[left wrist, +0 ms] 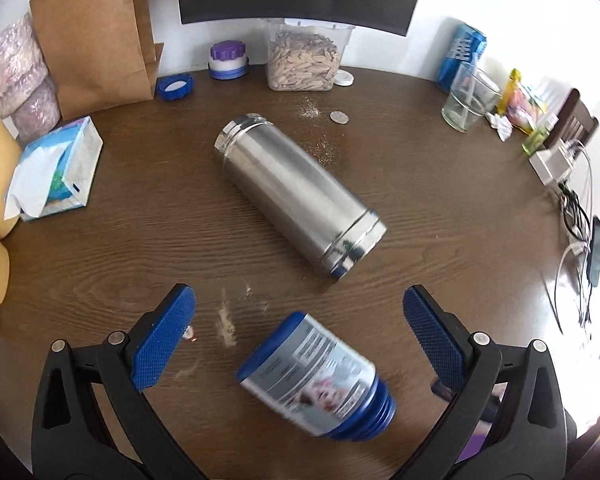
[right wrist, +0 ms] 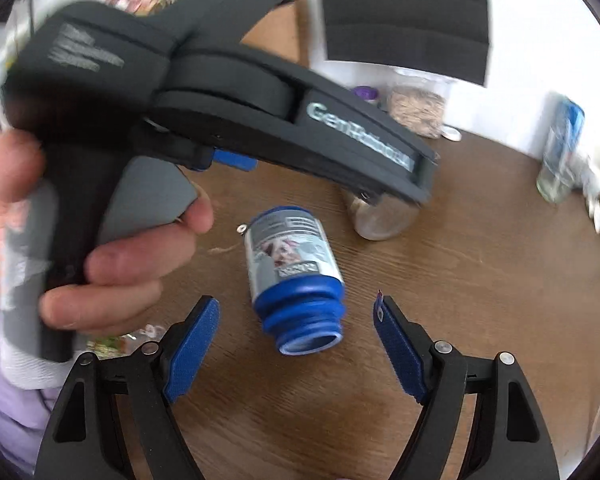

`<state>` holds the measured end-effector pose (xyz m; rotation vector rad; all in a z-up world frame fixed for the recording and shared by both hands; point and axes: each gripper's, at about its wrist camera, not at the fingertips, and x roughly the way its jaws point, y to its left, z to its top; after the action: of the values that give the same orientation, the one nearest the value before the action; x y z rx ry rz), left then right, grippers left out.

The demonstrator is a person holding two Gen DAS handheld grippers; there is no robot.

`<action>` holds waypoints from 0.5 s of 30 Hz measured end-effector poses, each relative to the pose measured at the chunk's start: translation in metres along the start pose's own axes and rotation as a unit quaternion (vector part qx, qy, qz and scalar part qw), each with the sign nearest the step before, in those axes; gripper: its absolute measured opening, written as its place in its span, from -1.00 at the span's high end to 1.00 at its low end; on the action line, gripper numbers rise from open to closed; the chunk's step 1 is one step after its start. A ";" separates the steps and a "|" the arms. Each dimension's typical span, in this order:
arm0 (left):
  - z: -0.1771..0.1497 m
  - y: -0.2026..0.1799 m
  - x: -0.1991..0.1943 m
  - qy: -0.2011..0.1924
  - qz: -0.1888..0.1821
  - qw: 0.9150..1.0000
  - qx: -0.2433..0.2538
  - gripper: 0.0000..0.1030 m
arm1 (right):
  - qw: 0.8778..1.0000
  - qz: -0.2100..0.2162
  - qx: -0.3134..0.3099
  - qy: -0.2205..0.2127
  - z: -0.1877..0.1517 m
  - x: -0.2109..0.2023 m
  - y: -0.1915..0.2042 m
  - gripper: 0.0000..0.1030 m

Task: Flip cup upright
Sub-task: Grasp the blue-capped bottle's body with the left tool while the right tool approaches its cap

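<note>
A steel cup (left wrist: 296, 196) lies on its side in the middle of the brown wooden table (left wrist: 120, 256), rim end towards me on the right. Nearer to me, a blue jar with a grey label (left wrist: 316, 376) also lies on its side. My left gripper (left wrist: 299, 296) is open above the table, and the jar lies between its blue pads, touching neither. My right gripper (right wrist: 296, 304) is open too, with the jar's (right wrist: 292, 272) open mouth facing it between the fingers. In the right wrist view, a hand (right wrist: 112, 264) holds the left gripper's black body (right wrist: 260, 120), which hides most of the steel cup (right wrist: 380, 220).
Along the back stand a brown paper bag (left wrist: 96, 32), a clear tub of seeds (left wrist: 304, 60), a purple-capped jar (left wrist: 228, 60) and a loose blue lid (left wrist: 175, 86). A tissue pack (left wrist: 56, 168) lies left. A glass (left wrist: 470, 96), a blue can (left wrist: 462, 56) and cables (left wrist: 576, 216) sit right.
</note>
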<state>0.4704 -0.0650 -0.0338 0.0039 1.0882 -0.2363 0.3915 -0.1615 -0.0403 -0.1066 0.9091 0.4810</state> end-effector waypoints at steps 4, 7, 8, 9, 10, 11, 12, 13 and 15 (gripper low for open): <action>-0.006 0.017 -0.005 -0.008 -0.008 1.000 -0.009 -1.00 | 0.999 0.001 -0.016 0.030 0.007 0.015 0.014 -0.63; -0.024 0.034 -0.003 -0.018 -0.003 1.000 -0.022 -1.00 | 0.999 -0.015 -0.030 0.039 0.013 0.022 0.017 -0.63; -0.029 0.038 0.003 -0.007 -0.003 1.000 -0.022 -1.00 | 0.998 -0.020 -0.032 0.042 0.014 0.023 0.017 -0.63; -0.033 0.041 0.007 0.001 -0.010 1.000 -0.023 -1.00 | 0.998 -0.027 -0.038 0.048 0.017 0.026 0.018 -0.63; -0.036 0.044 0.011 0.010 -0.022 0.999 -0.026 -1.00 | 0.997 -0.029 -0.041 0.055 0.020 0.028 0.018 -0.63; -0.036 0.048 0.011 0.013 -0.035 0.999 -0.033 -1.00 | 0.997 -0.029 -0.045 0.061 0.022 0.030 0.018 -0.63; -0.034 0.049 0.008 0.012 -0.048 0.998 -0.036 -1.00 | 0.996 -0.029 -0.049 0.068 0.024 0.032 0.019 -0.50; -0.031 0.048 0.004 0.004 -0.054 0.998 -0.031 -1.00 | 0.996 -0.030 -0.054 0.072 0.025 0.035 0.019 -0.15; -0.026 0.043 0.001 -0.010 -0.032 0.999 -0.012 -0.98 | 0.996 -0.007 -0.047 0.076 0.028 0.038 0.015 -0.14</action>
<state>0.4567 -0.0198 -0.0519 -0.0553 1.0725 -0.2796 0.4251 -0.1266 -0.0512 -0.2378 1.0339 0.5083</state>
